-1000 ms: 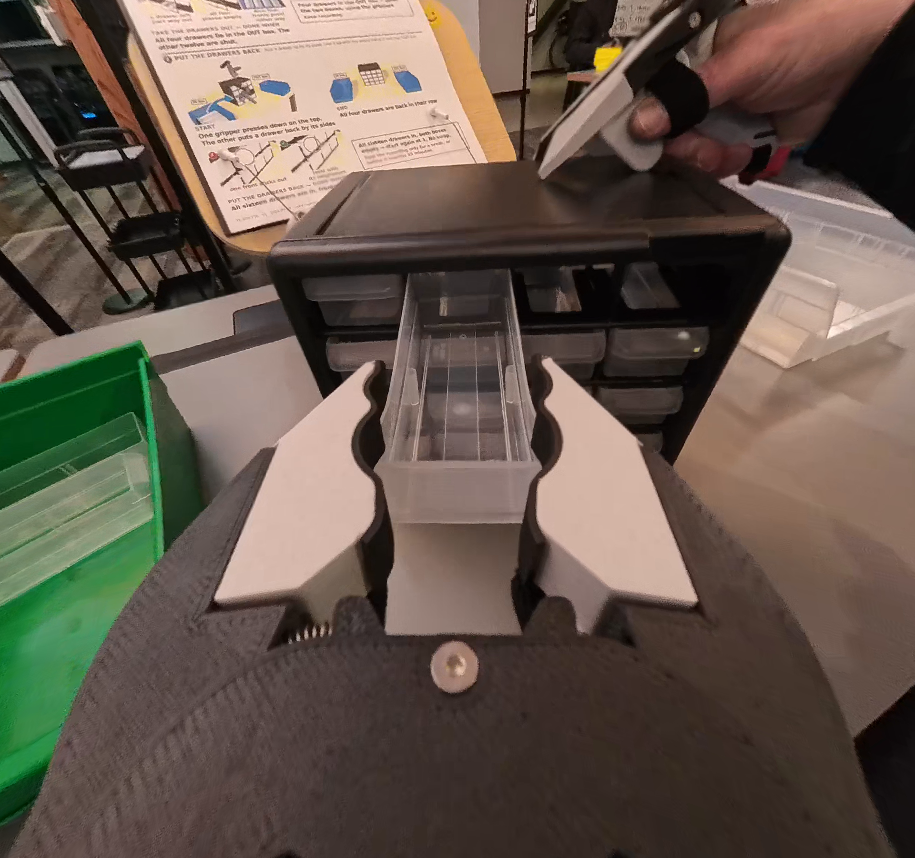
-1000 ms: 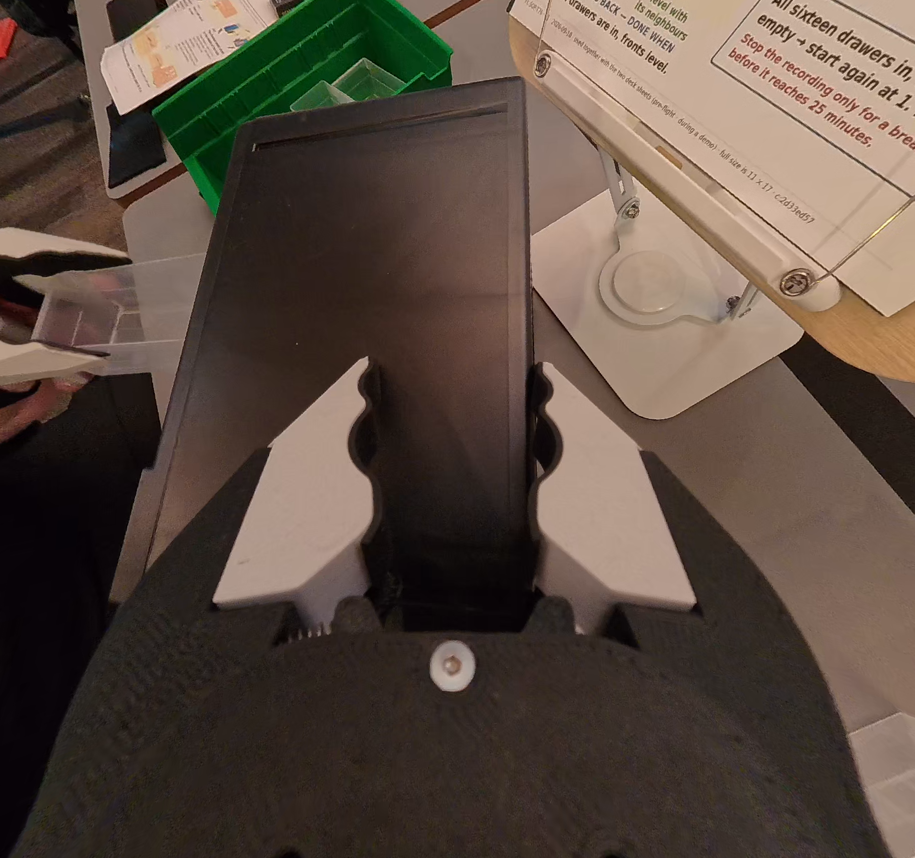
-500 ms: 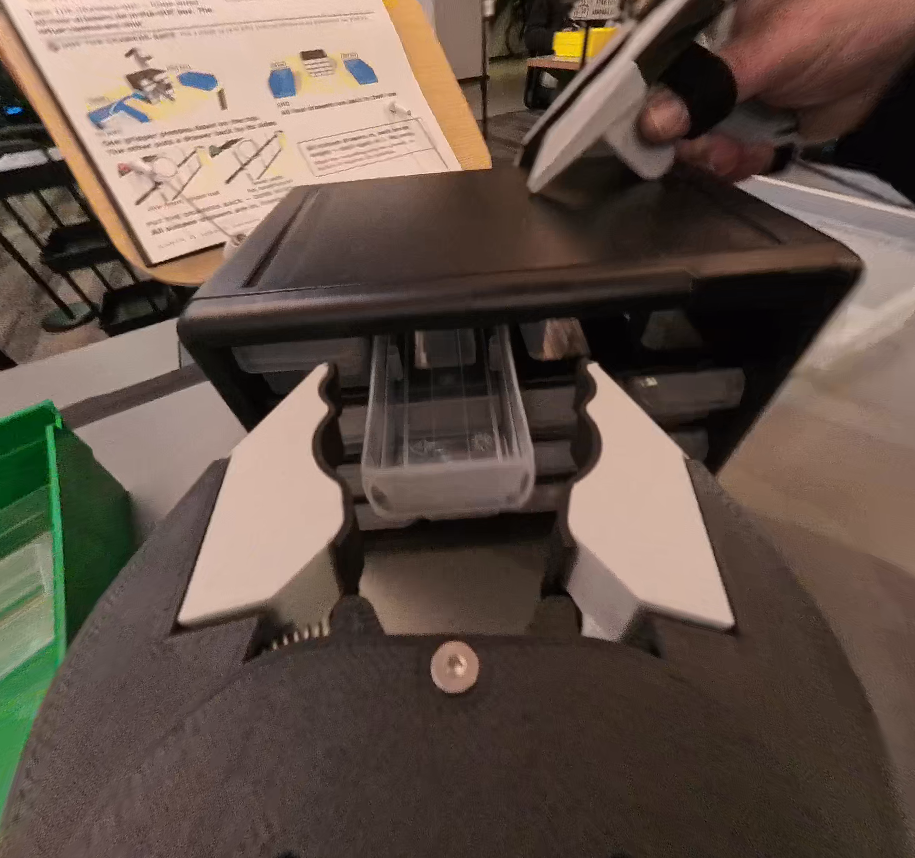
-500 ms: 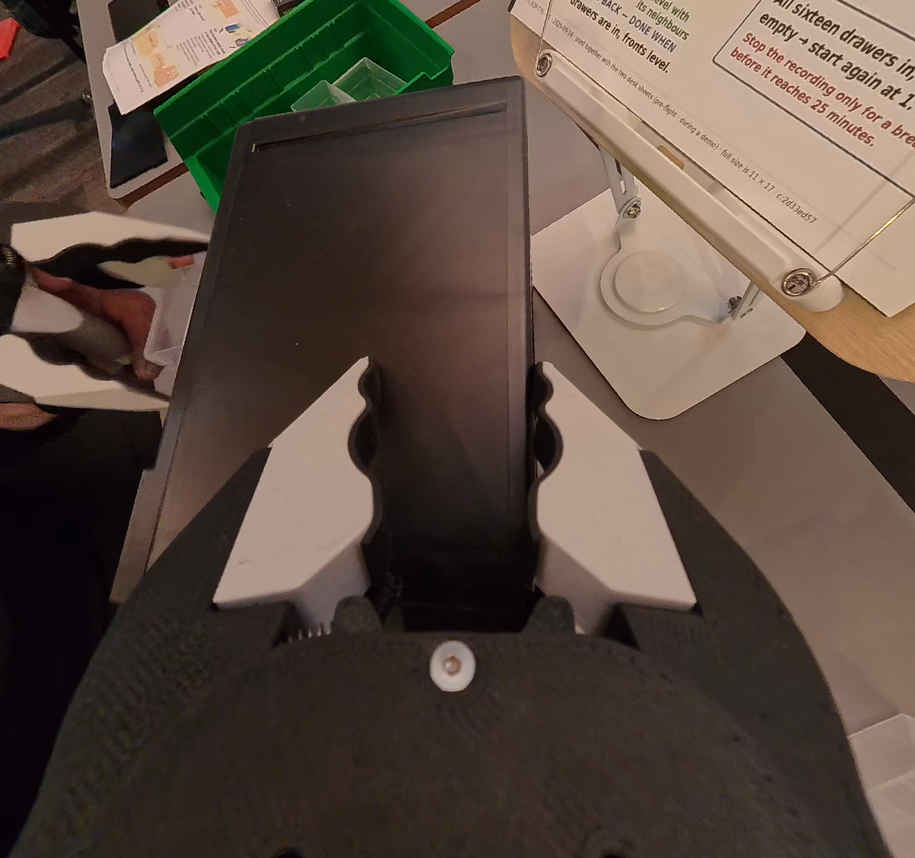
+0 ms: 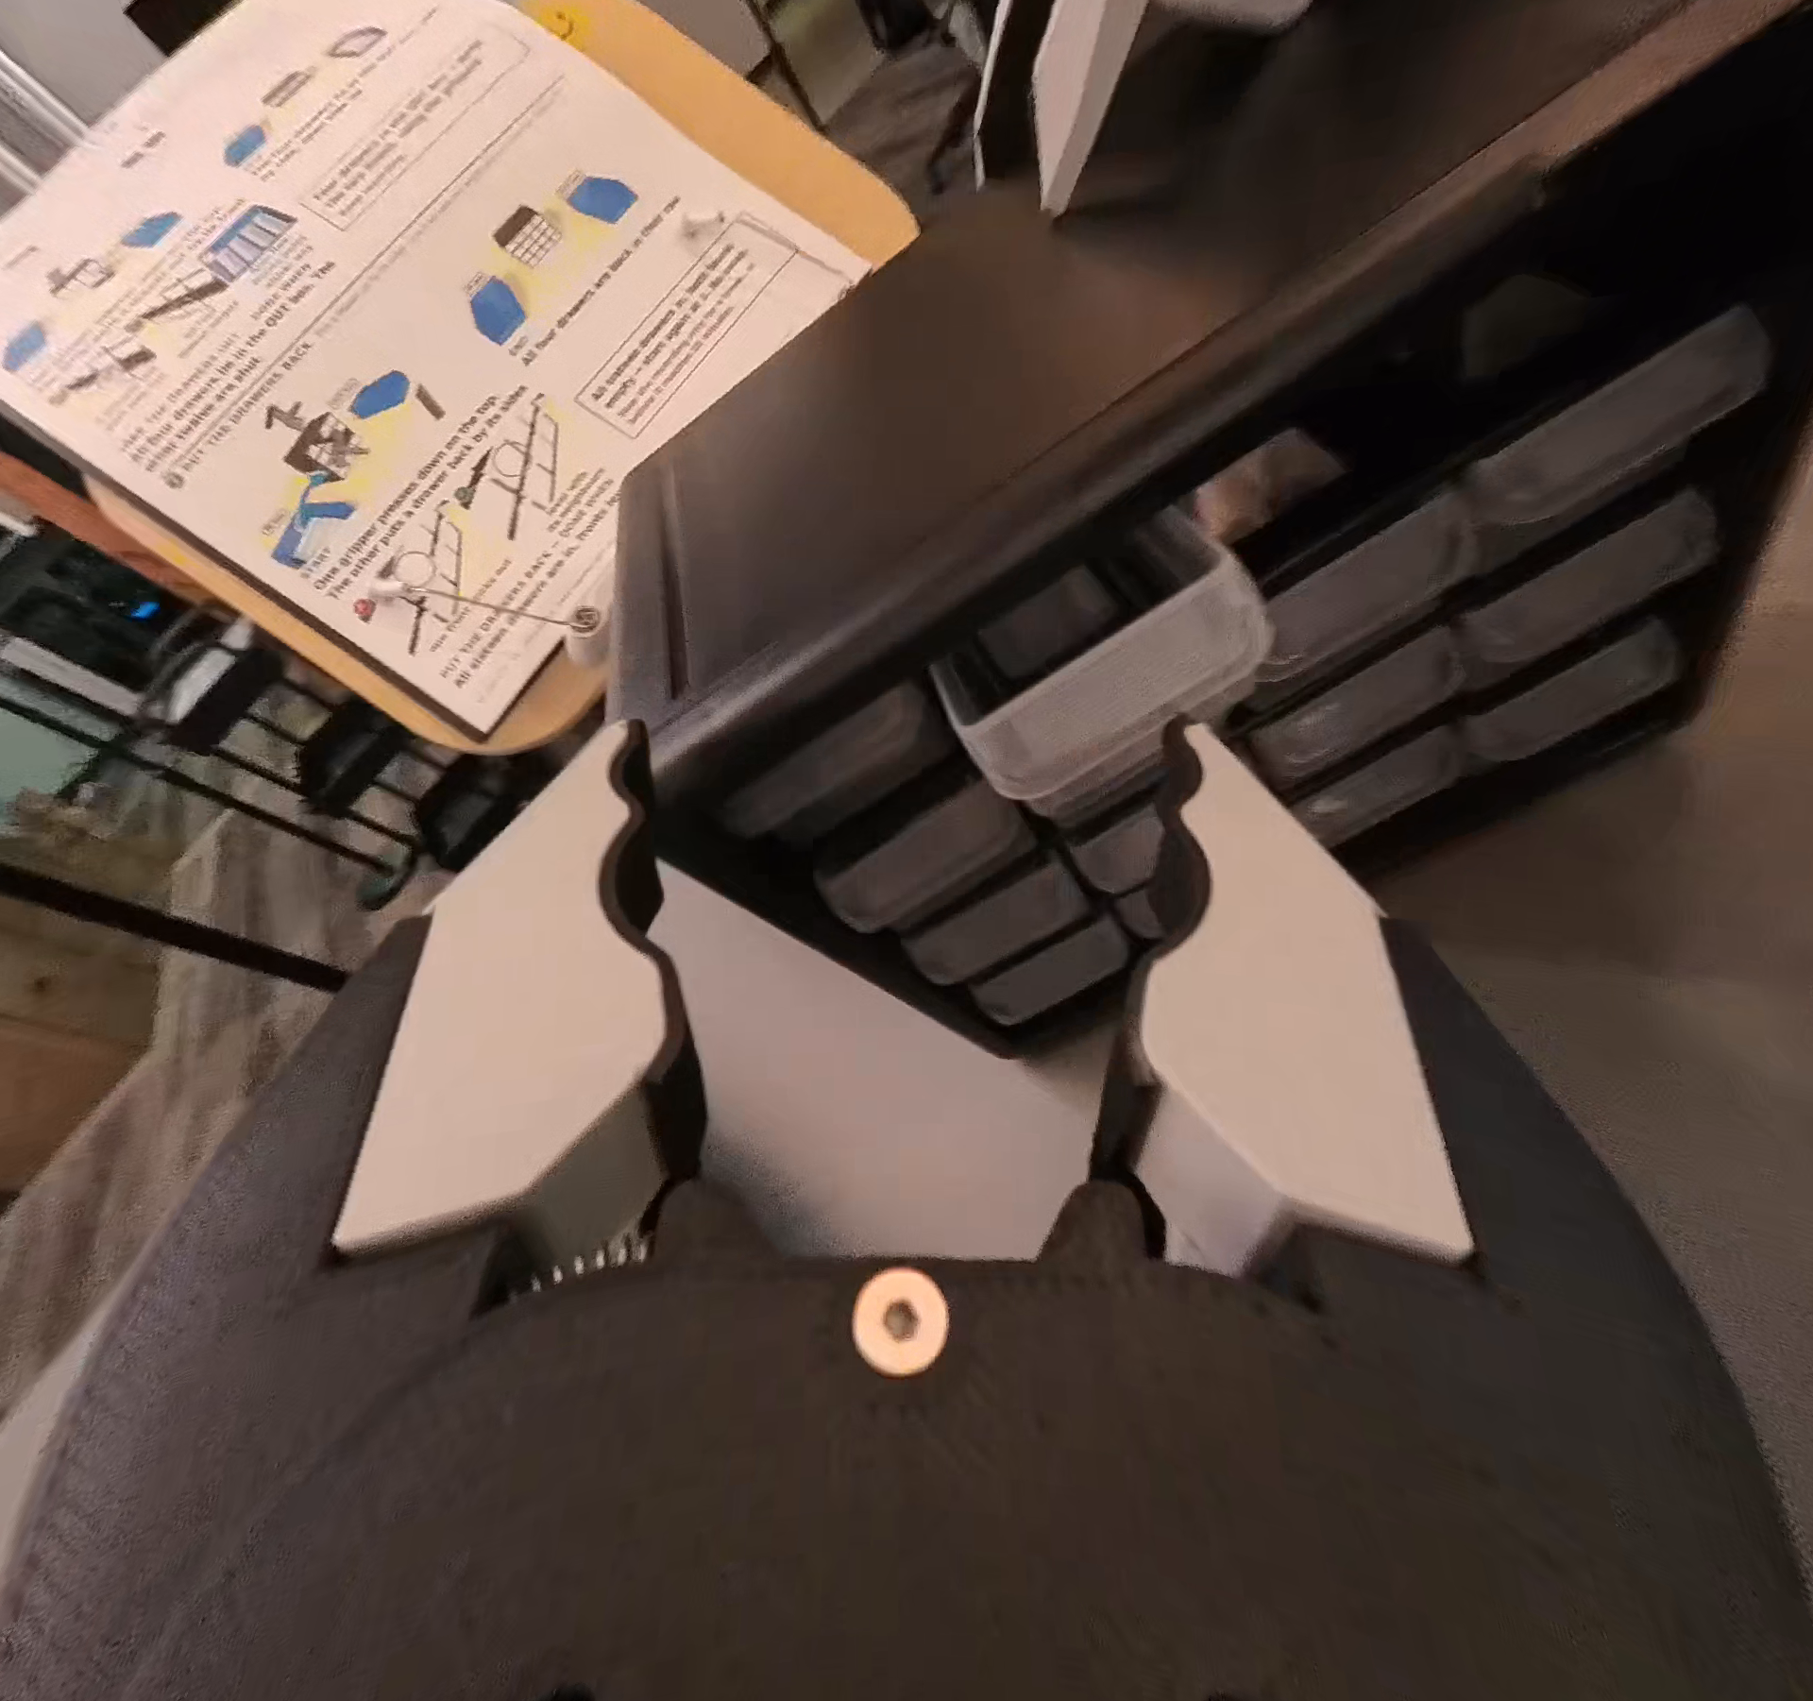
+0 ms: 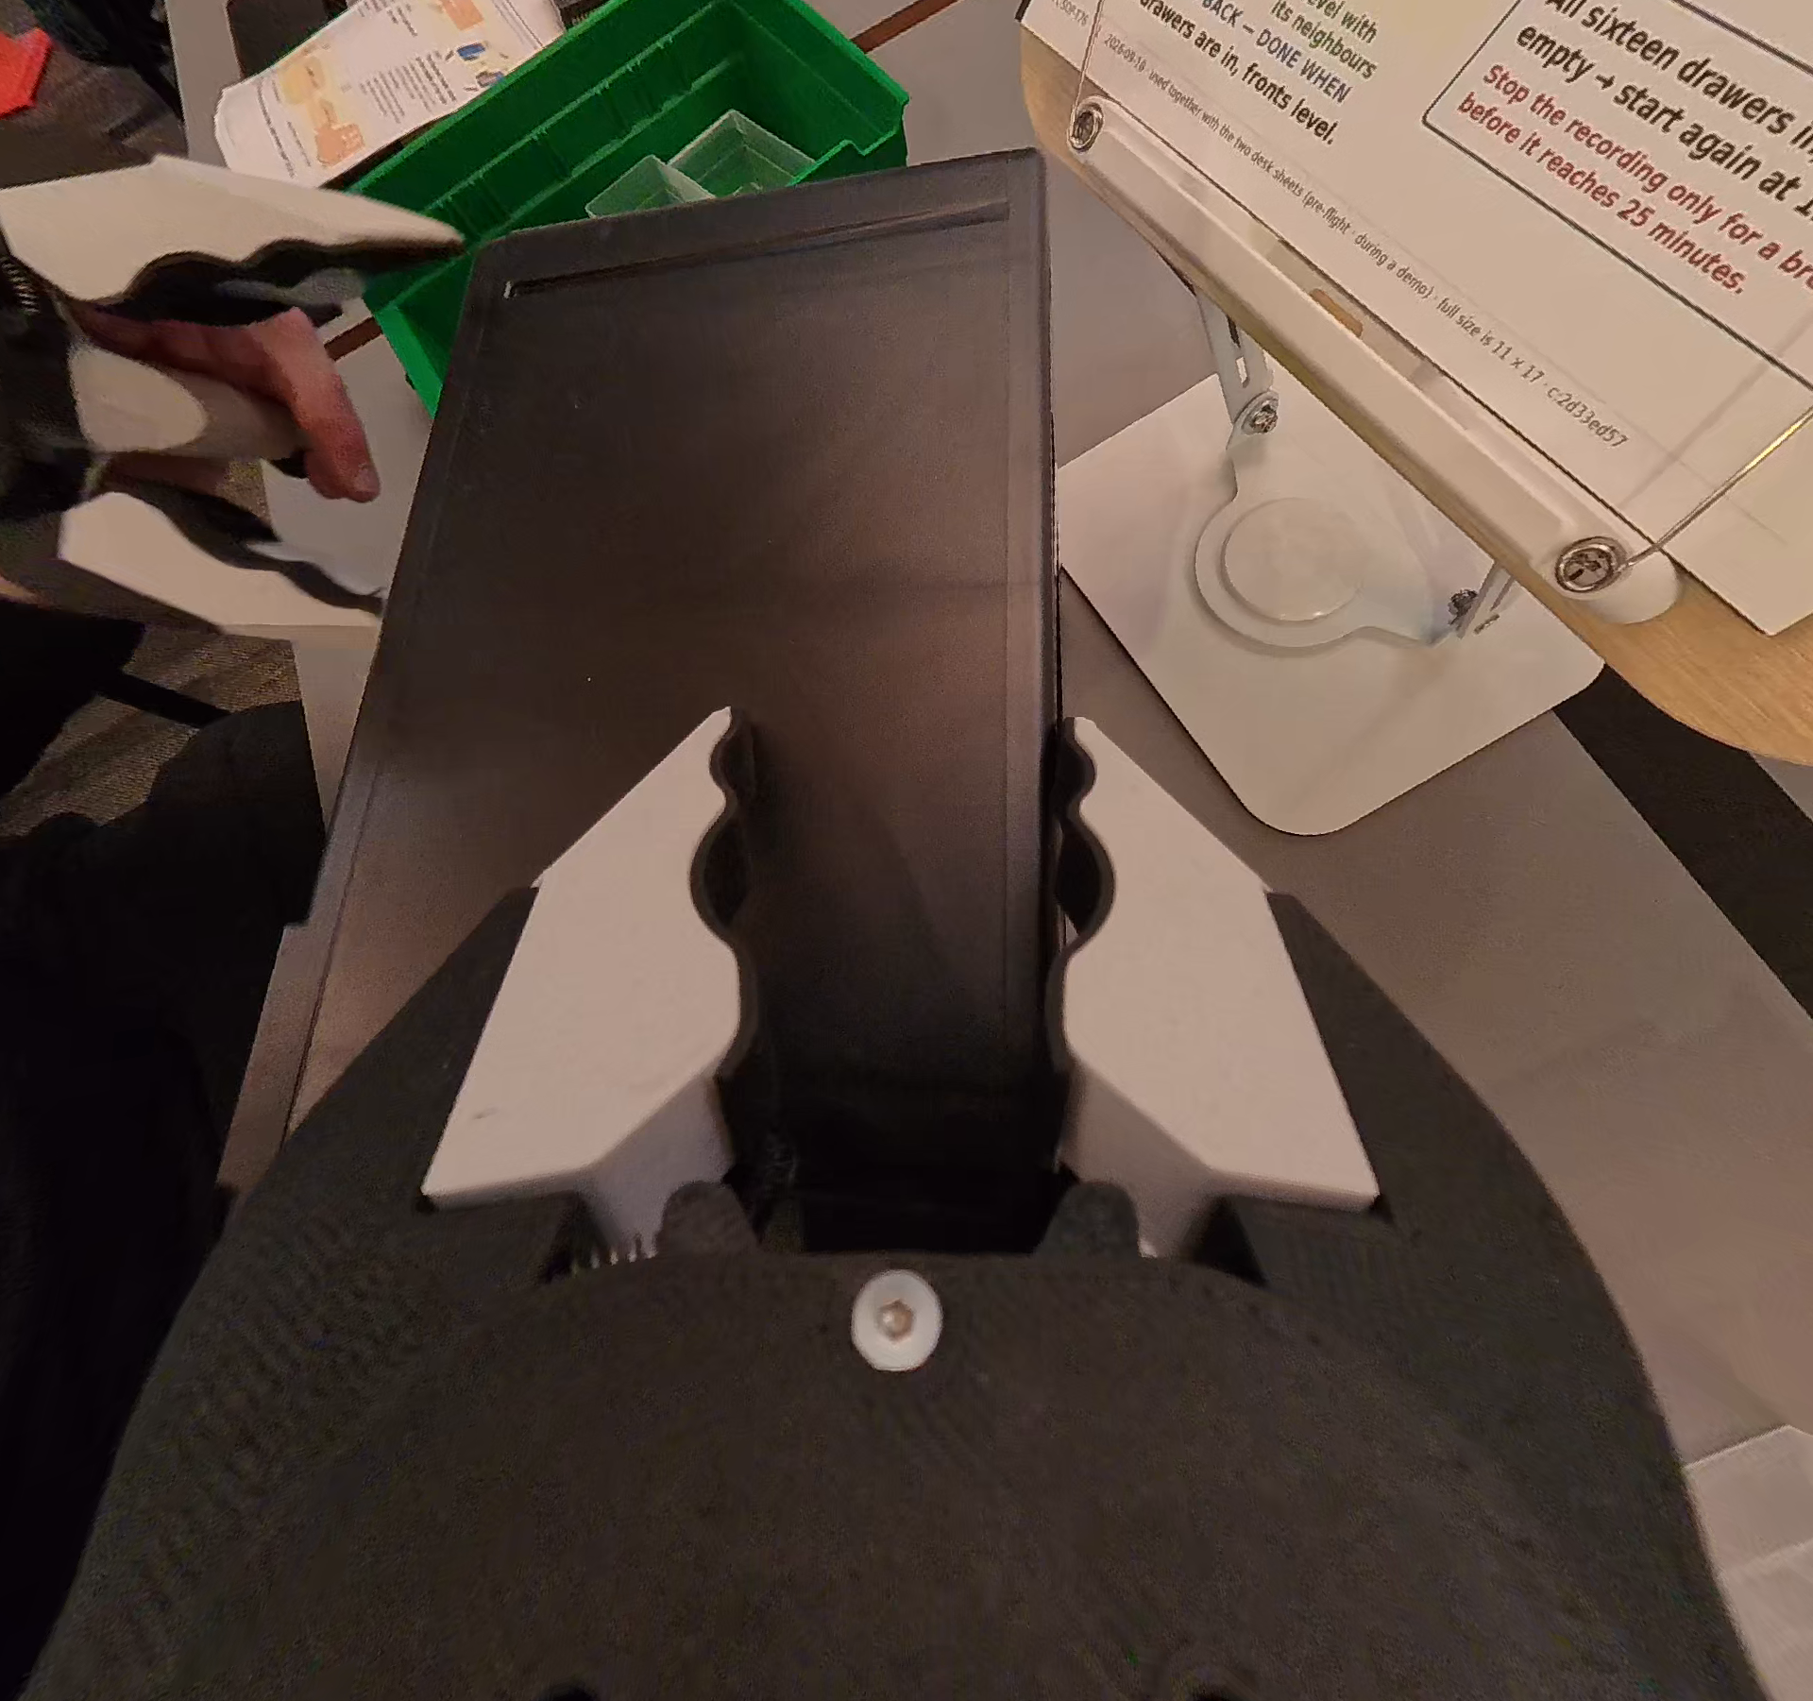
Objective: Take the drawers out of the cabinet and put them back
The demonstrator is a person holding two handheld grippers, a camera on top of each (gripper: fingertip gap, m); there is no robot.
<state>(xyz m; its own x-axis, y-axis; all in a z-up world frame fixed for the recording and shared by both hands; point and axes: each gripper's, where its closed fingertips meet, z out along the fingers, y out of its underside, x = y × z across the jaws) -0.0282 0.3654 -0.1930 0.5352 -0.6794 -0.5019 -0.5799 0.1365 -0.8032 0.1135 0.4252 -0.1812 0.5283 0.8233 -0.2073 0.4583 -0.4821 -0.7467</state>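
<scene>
I see my left gripper (image 5: 907, 869) with fingers spread, holding nothing, just before the black cabinet (image 5: 981, 398). One clear drawer (image 5: 1118, 682) protrudes from the top row; through the blur it appears only part-seated. My right gripper (image 6: 903, 869), fingers apart, rests on the cabinet top.

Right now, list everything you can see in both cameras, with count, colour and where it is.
Cabinet: one, black, on the table, middle of both views.
Drawers: many, clear, shut in the cabinet front; blur hides the exact count.
Sticking-out drawer: one, clear, top row, partly out.
Bin: one, green, beyond the cabinet, with clear drawers inside.
Instruction sheet: one, white, on a tan board beside the cabinet.
Stand base: one, white, under the board.
Loose papers: white, behind the bin.
Left gripper: fingers open, empty, before the cabinet front.
Right gripper: fingers apart, over the cabinet top.
</scene>
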